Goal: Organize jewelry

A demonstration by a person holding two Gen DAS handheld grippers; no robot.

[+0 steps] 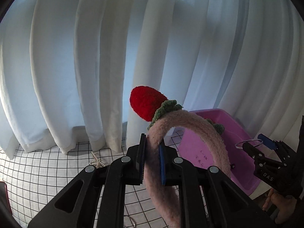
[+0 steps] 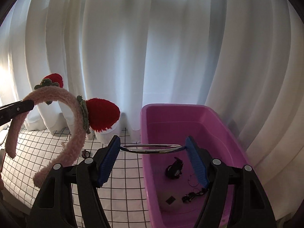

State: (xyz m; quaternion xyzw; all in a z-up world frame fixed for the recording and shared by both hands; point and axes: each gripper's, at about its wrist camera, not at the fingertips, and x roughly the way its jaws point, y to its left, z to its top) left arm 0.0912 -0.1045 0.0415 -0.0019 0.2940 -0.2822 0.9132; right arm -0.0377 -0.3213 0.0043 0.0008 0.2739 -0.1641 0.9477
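Background: We see white curtains (image 2: 152,57) hanging in long folds behind everything, with daylight coming through them.
Surface: We see a white cloth with a black grid (image 1: 47,171) spread beneath both tools, reaching back to the curtain hems.
Left gripper (image 1: 152,157): We find its jaws pinching the pink fuzzy headband (image 1: 209,134), with the blue pads pressed against the band on either side and the band held up off the cloth.
Headband: We see it arching upward from the left jaws; it carries two red knitted strawberries (image 2: 103,115) with green leaves, one on each side of the arch, and its free ends hang down.
Right gripper (image 2: 153,146): We find its jaws set wide but pinching a silver bangle (image 2: 152,148) across its width, one blue pad at each edge of the ring.
Bangle: We see it held level in the air, partly over the left rim of the bin.
Bin (image 2: 218,117): We see a pink plastic bin standing on the cloth at the right, near the curtains.
Inside the bin: We make out a dark bunched hair tie (image 2: 174,168), a thin wire hoop (image 2: 191,180) and a small dark tangled piece (image 2: 191,194) lying on the floor of the bin.
On the cloth: We see a beaded chain (image 1: 96,160) lying just beyond the left gripper, partly hidden by it.
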